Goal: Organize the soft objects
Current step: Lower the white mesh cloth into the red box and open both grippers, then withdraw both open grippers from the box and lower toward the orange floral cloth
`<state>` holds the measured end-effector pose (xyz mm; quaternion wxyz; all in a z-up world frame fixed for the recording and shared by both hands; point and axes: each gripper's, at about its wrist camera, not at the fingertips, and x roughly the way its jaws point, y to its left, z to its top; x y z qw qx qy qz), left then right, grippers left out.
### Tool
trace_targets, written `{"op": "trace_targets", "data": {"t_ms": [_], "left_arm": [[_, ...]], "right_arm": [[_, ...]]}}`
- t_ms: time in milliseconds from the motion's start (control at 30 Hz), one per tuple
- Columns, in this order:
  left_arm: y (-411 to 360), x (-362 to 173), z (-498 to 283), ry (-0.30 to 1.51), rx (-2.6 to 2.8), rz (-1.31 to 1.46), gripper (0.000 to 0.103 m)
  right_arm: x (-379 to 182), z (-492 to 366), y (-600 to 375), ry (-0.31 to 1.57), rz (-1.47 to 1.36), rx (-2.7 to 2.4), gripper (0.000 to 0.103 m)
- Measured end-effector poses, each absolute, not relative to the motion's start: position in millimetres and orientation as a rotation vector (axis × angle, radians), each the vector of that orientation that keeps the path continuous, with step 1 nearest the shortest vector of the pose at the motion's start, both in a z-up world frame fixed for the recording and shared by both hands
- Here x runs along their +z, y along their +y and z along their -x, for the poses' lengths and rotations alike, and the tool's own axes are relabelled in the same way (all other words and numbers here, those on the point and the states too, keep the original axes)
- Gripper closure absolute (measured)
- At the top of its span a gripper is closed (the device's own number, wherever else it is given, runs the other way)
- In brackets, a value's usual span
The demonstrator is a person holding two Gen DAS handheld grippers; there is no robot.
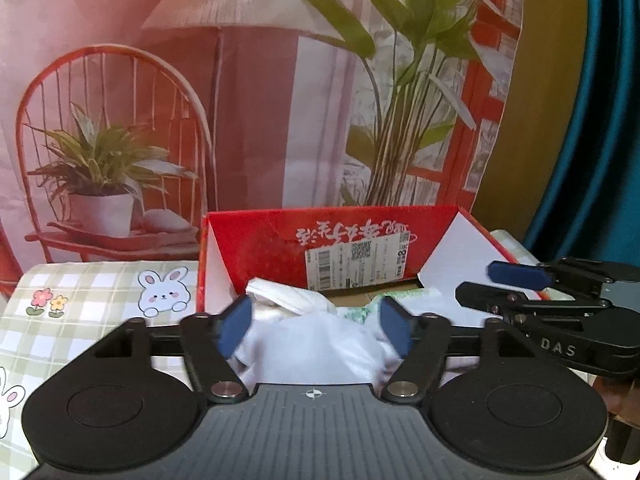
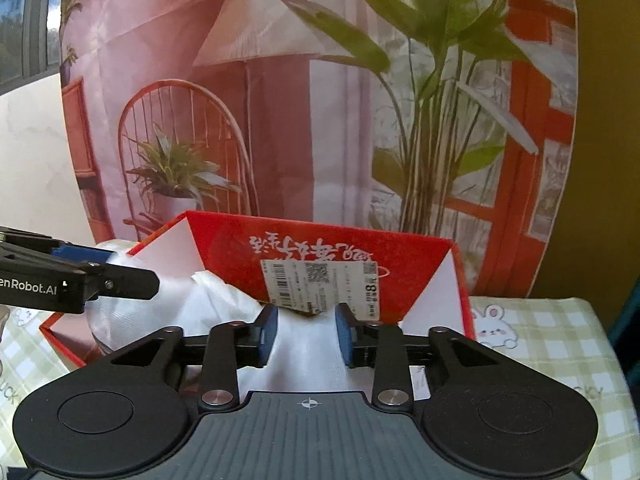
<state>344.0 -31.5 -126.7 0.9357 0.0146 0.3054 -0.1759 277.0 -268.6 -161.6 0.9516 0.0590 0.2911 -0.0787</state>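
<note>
One red box (image 1: 280, 240), two grippers

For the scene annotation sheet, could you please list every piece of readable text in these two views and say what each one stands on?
"DAS": on the right gripper body, left wrist view.
"enRobot.AI": cut off at the frame edge, on the left gripper body.
"8": large digit on the white shipping label on the red box; barcode, QR code and small print unreadable.
White brush script on the box: upside down, unreadable.
"CKY", "UCK": word fragments on the checked cloth.
</note>
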Motion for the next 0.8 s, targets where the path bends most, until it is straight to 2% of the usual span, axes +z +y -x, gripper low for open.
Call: {"op": "trace_targets", "data": {"t_ms": [100, 233, 300, 367, 800], "left_arm": [[-28.6, -118.8, -336.9, 0.608, -0.357, -0.019, 0.009], [-29.9, -107.4, -325.4, 0.592, -0.354, -0.042, 0.003], [-29.8, -102.3, -317.7, 0.584, -0.344, -0.054, 0.002], [-28.4, -97.8, -309.6, 0.574, -0.331, -0.060, 0.000], [-20.7, -78.0, -256.7, 0.535, -0.238, -0.093, 0.000]], "right_arm": [[-155.6, -271.6, -268.2, 0.579, -0.106, -0.172, 0.043], [-147.5, -263.2, -266.1, 0.573, -0.101, -0.195, 0.022], [-142.9, -257.7, -264.7, 0.567, -0.106, -0.201, 0.007], [-138.5, -250.8, -263.2, 0.557, -0.115, -0.196, 0.000], [-112.9, -205.8, -243.9, 0.522, -0.118, -0.208, 0.000]]}}
